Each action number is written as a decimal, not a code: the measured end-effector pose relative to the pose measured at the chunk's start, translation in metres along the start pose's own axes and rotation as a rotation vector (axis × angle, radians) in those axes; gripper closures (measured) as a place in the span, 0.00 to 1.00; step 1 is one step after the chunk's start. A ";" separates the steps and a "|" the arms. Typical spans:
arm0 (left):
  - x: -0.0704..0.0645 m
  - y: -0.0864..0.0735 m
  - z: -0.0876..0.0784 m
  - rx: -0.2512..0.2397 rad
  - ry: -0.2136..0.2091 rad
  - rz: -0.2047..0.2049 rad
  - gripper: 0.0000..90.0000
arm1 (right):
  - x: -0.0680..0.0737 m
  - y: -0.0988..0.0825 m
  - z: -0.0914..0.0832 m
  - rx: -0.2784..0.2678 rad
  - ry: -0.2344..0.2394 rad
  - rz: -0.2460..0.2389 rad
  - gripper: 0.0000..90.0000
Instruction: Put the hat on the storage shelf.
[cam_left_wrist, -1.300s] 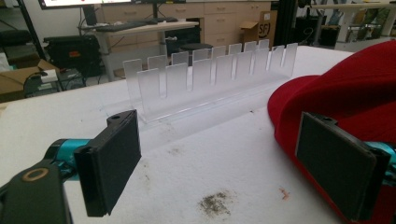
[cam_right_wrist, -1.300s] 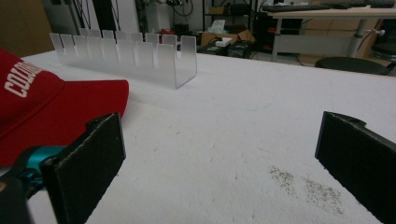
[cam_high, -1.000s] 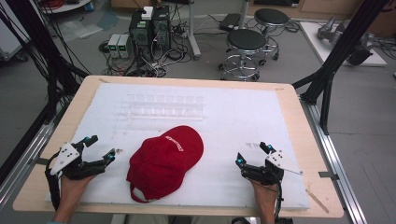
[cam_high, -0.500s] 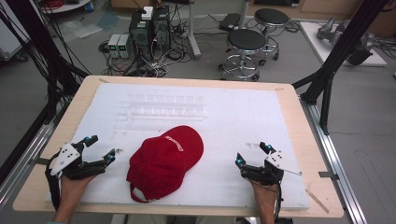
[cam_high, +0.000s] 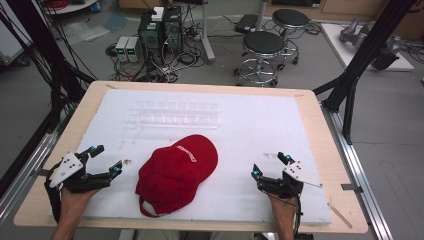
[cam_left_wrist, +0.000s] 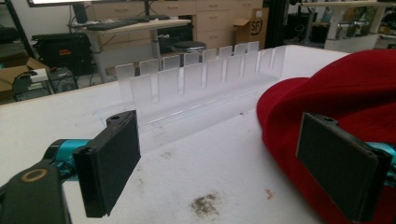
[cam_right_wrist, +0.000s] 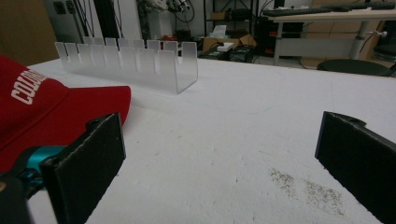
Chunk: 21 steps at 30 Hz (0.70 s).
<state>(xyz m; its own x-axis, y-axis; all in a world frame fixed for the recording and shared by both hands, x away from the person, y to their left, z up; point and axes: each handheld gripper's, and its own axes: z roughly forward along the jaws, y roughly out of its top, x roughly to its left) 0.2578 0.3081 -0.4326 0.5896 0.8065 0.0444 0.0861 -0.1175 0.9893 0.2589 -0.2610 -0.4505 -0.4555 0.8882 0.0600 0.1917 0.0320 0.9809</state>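
A red cap (cam_high: 177, 171) with white lettering lies in the middle of the white foam board (cam_high: 260, 125), its strap end toward the front edge. The cap (cam_left_wrist: 336, 98) fills the right side of the left gripper view, and its brim (cam_right_wrist: 51, 112) shows at the left of the right gripper view. My left gripper (cam_high: 106, 159) rests open just left of the cap, with nothing between its pads (cam_left_wrist: 112, 161). My right gripper (cam_high: 271, 165) sits open to the cap's right, apart from it, with bare board between its pads (cam_right_wrist: 93, 158).
A clear slotted acrylic rack (cam_high: 175, 114) lies on the board behind the cap. The wooden table rim (cam_high: 320, 130) frames the board. Stools (cam_high: 265, 47) and computer boxes (cam_high: 160, 25) stand on the floor beyond the far edge.
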 end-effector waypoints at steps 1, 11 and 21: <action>-0.001 0.002 -0.001 0.000 -0.003 0.004 0.16 | 0.000 0.000 0.000 0.002 0.001 0.001 0.00; -0.017 0.033 -0.007 0.033 -0.063 0.024 0.15 | 0.001 0.000 0.000 0.007 0.000 -0.006 0.00; -0.045 0.055 -0.007 0.090 -0.119 0.050 0.16 | 0.001 0.000 0.001 0.008 -0.005 -0.007 0.00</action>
<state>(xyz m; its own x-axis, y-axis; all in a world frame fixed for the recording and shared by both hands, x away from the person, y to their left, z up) 0.2303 0.2697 -0.3796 0.6858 0.7243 0.0715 0.1223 -0.2115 0.9697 0.2593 -0.2599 -0.4503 -0.4525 0.8903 0.0518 0.1951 0.0422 0.9799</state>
